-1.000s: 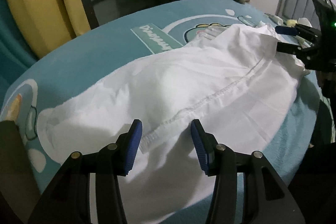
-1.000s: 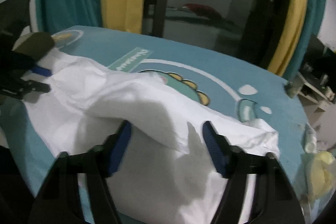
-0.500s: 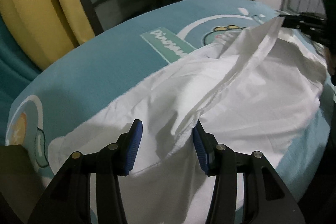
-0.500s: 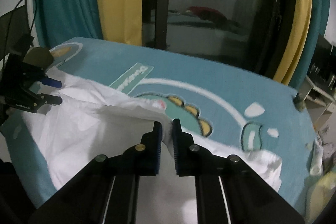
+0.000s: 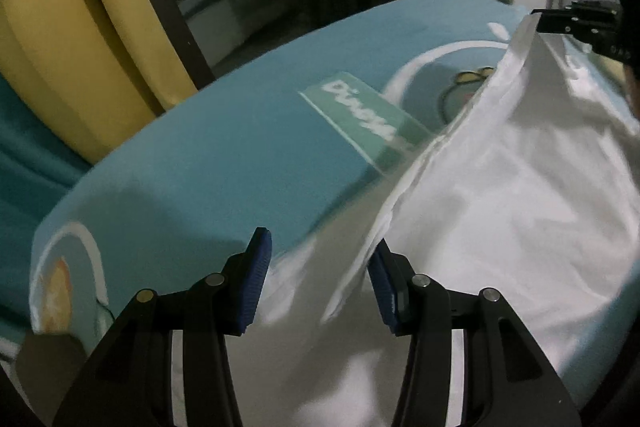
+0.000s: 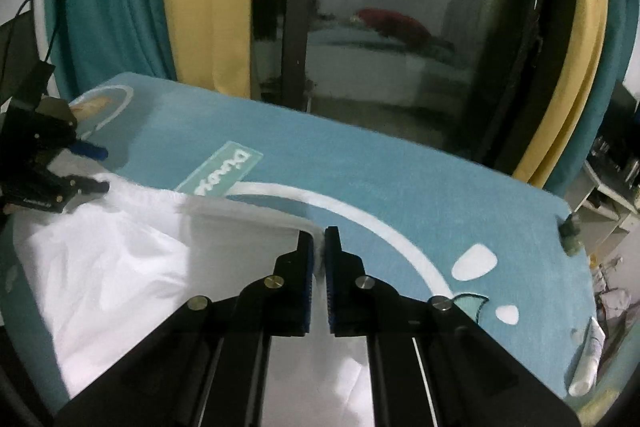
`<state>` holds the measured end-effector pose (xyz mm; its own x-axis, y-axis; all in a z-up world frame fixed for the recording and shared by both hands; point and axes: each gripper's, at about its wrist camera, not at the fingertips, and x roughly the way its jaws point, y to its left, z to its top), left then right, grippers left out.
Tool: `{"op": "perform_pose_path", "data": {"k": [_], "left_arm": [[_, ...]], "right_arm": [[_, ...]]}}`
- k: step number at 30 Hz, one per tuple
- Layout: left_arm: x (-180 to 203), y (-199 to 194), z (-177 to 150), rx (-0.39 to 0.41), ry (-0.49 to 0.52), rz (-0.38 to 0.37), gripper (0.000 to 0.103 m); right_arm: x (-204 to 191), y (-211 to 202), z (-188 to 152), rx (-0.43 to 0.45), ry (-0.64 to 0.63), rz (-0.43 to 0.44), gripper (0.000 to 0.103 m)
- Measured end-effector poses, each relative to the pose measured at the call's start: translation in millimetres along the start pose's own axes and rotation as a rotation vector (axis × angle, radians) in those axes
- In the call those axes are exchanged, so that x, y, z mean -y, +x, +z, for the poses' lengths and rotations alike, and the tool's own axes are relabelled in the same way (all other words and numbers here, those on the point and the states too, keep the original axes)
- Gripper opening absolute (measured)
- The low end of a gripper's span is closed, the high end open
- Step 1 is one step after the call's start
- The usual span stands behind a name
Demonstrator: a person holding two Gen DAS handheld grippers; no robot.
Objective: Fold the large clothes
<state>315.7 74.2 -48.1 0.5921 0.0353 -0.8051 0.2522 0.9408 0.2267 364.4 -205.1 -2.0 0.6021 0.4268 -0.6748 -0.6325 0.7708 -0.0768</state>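
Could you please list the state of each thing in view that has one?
Large white garment: edge lifted, rest lying rumpled on the blue mat.
Right gripper: shut on the garment's edge.
Left gripper: open, fabric between its pads.
Blue dinosaur-print mat: spread flat.

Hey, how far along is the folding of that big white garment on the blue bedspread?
Early. Done: the large white cloth garment is laid out on the blue dinosaur-print bedspread. In hand: the right gripper is shut on the garment's far edge, lifting it taut; the left gripper has the same edge between open jaws, not pinched. Left: no finished fold shows yet, so all the folding remains.
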Motion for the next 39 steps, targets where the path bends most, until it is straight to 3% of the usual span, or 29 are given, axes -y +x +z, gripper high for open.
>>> {"op": "perform_pose_path", "data": {"k": [3,8,13,18,22,26,28,31,36,37,39], "left_arm": [[-15.8,36.6,12.1,-0.053,0.022,0.122,0.051],[-40.8,61.1,27.3,-0.076,-0.008,0.153,0.051],[-66.5,55.4,31.2,-0.070,-0.063,0.177,0.051],[-88.7,29.1,9.9,-0.074,-0.134,0.197,0.051],[-98.2,-12.8,-24.5,-0.030,-0.230,0.157,0.051],[-97.6,-42.8,-66.4,-0.013,-0.373,0.117,0.051],[-97.0,-42.4,-85.1,-0.042,-0.418,0.096,0.051],[-95.5,-25.8,-102.7,-0.085,-0.409,0.098,0.051],[-114.0,-5.9,-108.4,-0.055,-0.476,0.091,0.051],[-119.9,-3.7,-108.0,-0.048,-0.494,0.087,0.050],[-125.8,-2.8,-106.3,-0.010,-0.510,0.060,0.011]], "right_arm": [[12.9,23.6,2.3,-0.048,0.027,0.032,0.005],[21.1,61.7,-2.9,-0.148,-0.027,-0.058,0.006],[32.5,75.0,-10.2,-0.205,-0.021,-0.150,0.031],[54.9,44.7,-10.6,-0.155,0.078,-0.210,0.053],[66.3,-6.0,-25.8,-0.081,0.163,-0.208,0.055],[68.6,-39.1,-58.2,-0.073,0.256,-0.213,0.056],[67.8,-46.9,-76.4,-0.093,0.306,-0.218,0.056],[71.4,-57.4,-104.8,-0.116,0.388,-0.214,0.056],[68.2,-74.2,-138.4,-0.148,0.467,-0.213,0.056],[69.5,-77.2,-144.0,-0.155,0.482,-0.224,0.056],[66.8,-83.8,-151.1,-0.157,0.500,-0.226,0.056]]}}
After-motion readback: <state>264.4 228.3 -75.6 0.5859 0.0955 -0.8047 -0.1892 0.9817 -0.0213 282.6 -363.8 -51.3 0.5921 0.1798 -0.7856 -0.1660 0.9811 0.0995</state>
